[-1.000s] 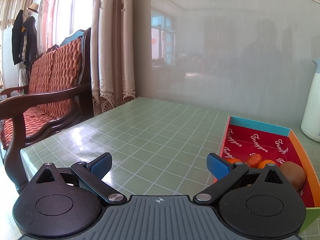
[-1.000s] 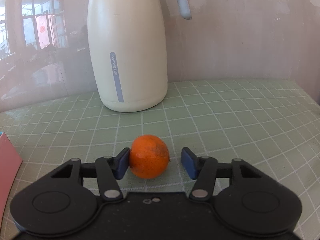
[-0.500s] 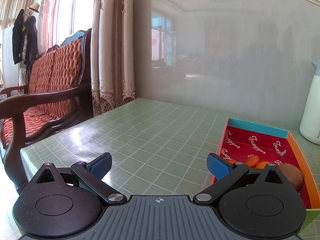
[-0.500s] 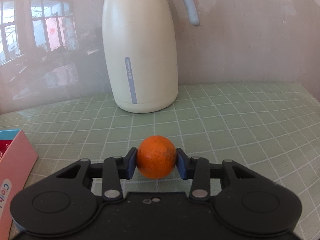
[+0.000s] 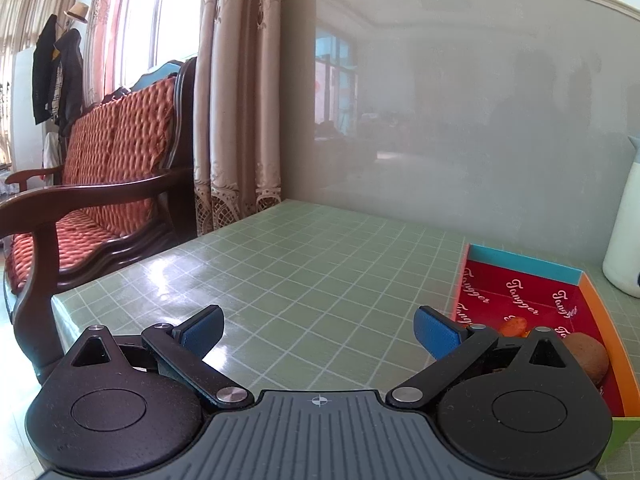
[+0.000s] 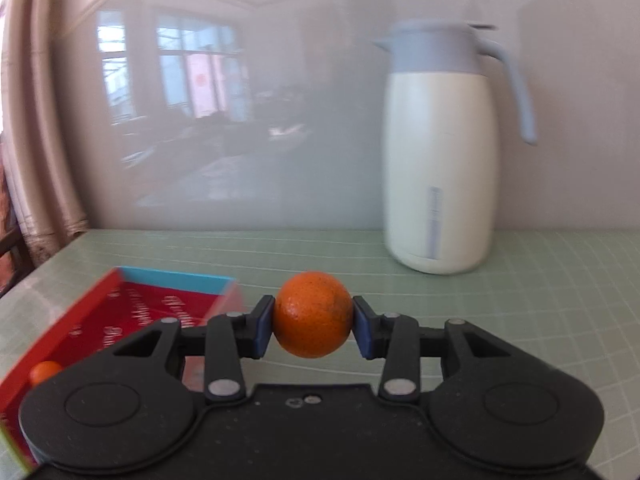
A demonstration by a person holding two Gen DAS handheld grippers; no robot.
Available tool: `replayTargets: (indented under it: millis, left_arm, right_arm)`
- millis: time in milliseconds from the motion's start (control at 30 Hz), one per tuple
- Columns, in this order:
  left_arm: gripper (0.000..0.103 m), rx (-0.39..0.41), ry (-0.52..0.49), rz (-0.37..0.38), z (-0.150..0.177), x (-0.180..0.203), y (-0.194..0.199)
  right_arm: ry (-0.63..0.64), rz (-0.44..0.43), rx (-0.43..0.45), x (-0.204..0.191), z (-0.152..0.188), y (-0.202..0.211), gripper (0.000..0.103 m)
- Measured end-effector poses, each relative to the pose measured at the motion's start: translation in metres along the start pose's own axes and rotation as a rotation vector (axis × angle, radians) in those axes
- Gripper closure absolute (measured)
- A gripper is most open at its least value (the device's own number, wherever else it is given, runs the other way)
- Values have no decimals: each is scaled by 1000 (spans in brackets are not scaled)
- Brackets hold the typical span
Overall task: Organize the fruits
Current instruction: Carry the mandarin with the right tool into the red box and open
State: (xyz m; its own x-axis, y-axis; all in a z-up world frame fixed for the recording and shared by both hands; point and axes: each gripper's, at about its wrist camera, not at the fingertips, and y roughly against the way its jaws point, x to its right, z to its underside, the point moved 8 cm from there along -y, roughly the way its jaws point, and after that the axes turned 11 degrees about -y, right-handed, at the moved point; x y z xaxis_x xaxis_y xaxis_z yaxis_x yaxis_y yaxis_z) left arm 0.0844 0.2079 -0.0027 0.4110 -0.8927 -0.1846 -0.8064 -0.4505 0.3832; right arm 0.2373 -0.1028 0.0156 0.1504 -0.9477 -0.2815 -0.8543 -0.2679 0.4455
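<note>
One big green-tiled table (image 5: 320, 264) carrying everything, cream thermos jug (image 6: 438, 168) standing toward the far edge by the wall. Next down in size, the red-lined box (image 6: 132, 308), sitting left of the jug and well apart from it, already holding a brown kiwi-looking fruit (image 5: 588, 354) plus a couple of small orange ones. Left gripper (image 5: 318, 330) hanging over bare table beside the box, jaws spread wide, nothing between them. Right gripper (image 6: 313, 318) clamped on the orange (image 6: 313, 314), pads pressing both sides, fruit lifted off the table just right of the box. Looks like the carry step; next up probably swinging left over the box, lowering, then letting go gently.
</note>
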Motion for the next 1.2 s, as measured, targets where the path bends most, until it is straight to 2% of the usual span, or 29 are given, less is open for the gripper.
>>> replayTargets:
  millis: [200, 500, 867, 1200]
  left_arm:
    - [2, -1, 6, -20, 2, -12, 3]
    - [2, 1, -10, -49, 6, -28, 5]
    - [2, -11, 7, -51, 8, -36, 3]
    - [2, -6, 2, -33, 6, -28, 5]
  right_arm:
    - [79, -101, -32, -54, 12, -1, 63]
    - [122, -126, -117, -85, 38, -25, 63]
    - [154, -130, -125, -98, 44, -30, 62]
    - [144, -135, -81, -95, 33, -17, 58]
